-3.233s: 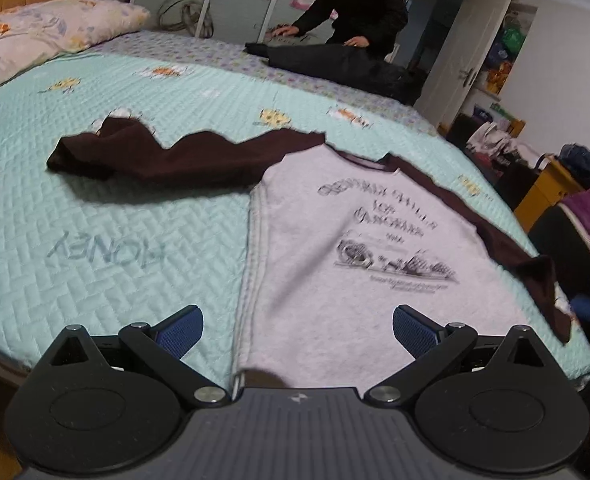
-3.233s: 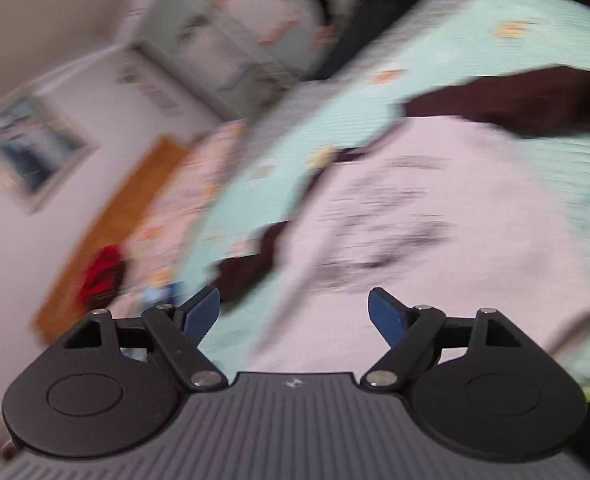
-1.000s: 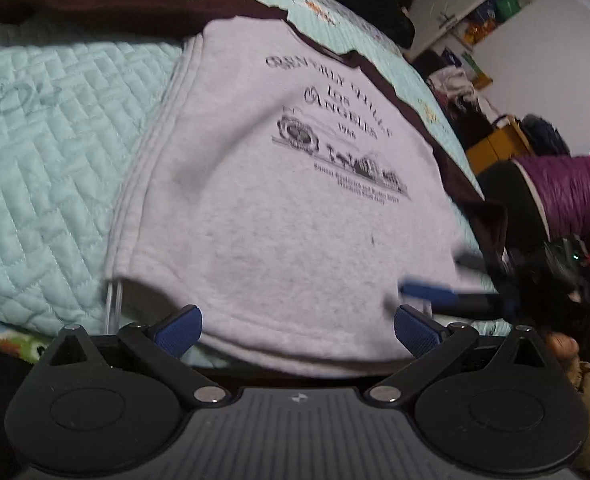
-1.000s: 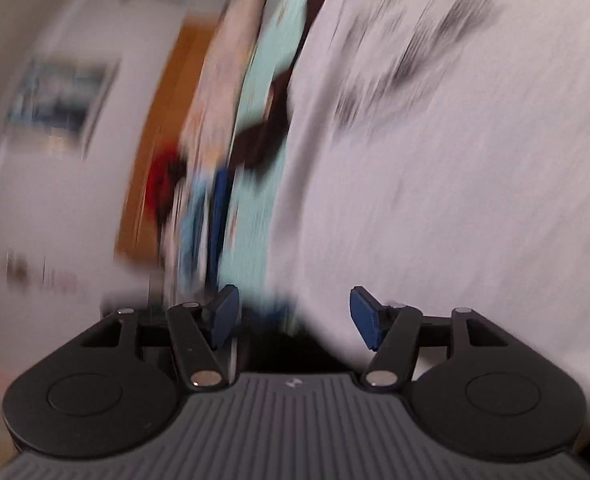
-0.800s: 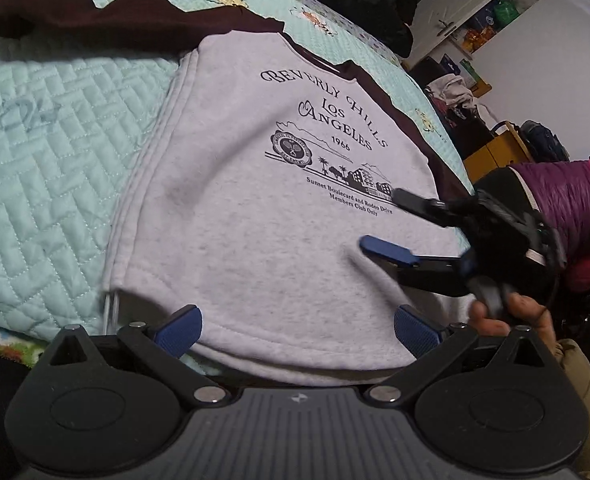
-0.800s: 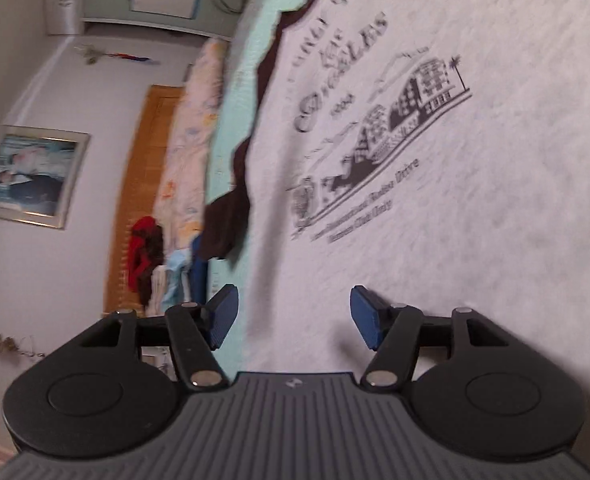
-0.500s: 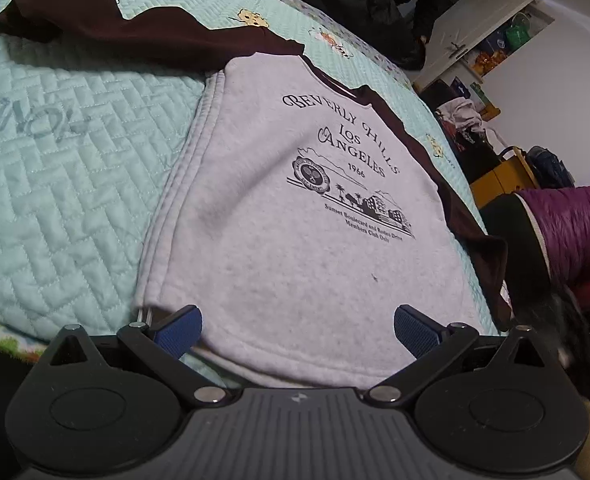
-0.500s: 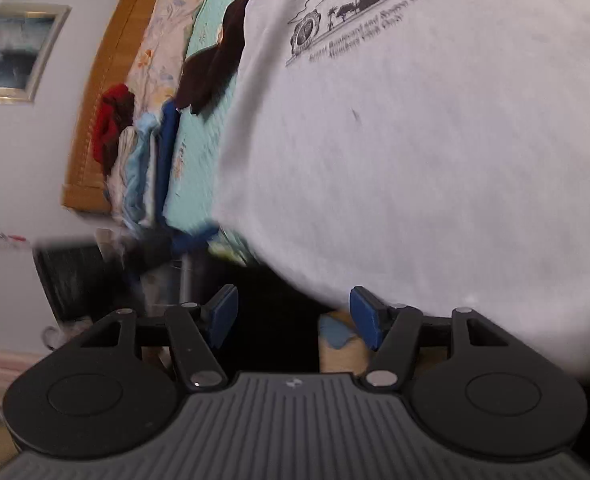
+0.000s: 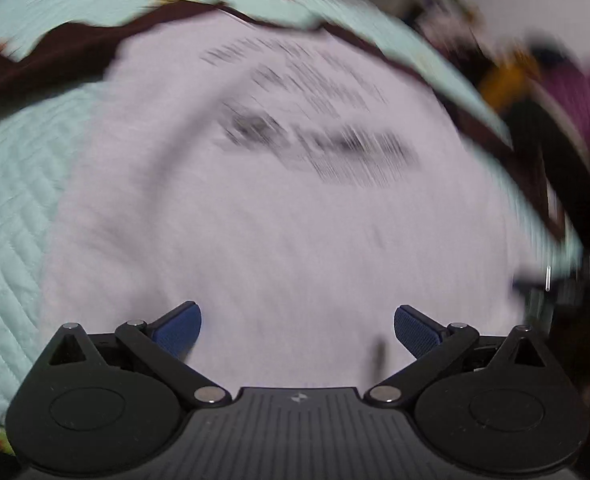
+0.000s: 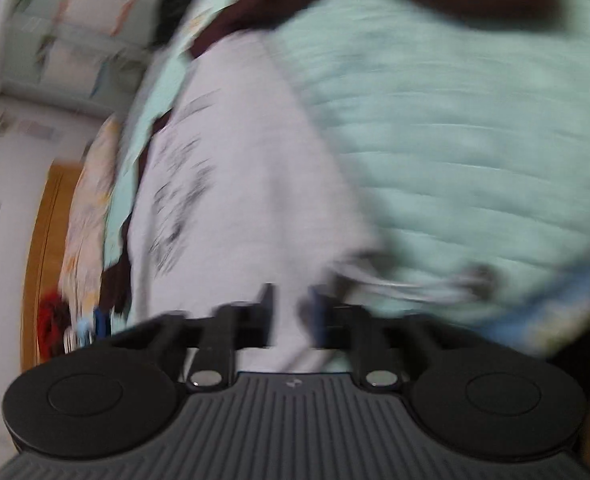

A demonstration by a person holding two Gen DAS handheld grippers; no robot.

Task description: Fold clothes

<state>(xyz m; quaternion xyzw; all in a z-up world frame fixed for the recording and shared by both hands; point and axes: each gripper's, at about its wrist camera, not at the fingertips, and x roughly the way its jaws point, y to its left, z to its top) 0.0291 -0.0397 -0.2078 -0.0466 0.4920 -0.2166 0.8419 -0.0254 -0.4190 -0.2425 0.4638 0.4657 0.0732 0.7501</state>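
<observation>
A light grey sweatshirt (image 9: 275, 220) with a dark print and brown sleeves (image 9: 75, 48) lies flat on the mint quilted bedspread (image 9: 11, 200). My left gripper (image 9: 297, 328) stands open just above the shirt's lower part, nothing between its blue pads. In the right wrist view the sweatshirt (image 10: 235, 200) runs away to the upper left beside the bedspread (image 10: 475, 160). My right gripper (image 10: 293, 312) is at the shirt's near hem, its jaws closing to a narrow gap with grey cloth pinched between them. Both views are motion-blurred.
A wooden headboard (image 10: 43, 240) and a floral pillow (image 10: 91, 208) lie at the bed's far end, with red and blue clothes (image 10: 55, 316) near them. A purple bundle (image 9: 575, 92) and a yellow object (image 9: 507, 76) stand beyond the bed's right edge.
My left gripper has moved in over the sweatshirt, which now fills its view. My right gripper has swung to the hem and its jaws have closed from wide apart onto the cloth.
</observation>
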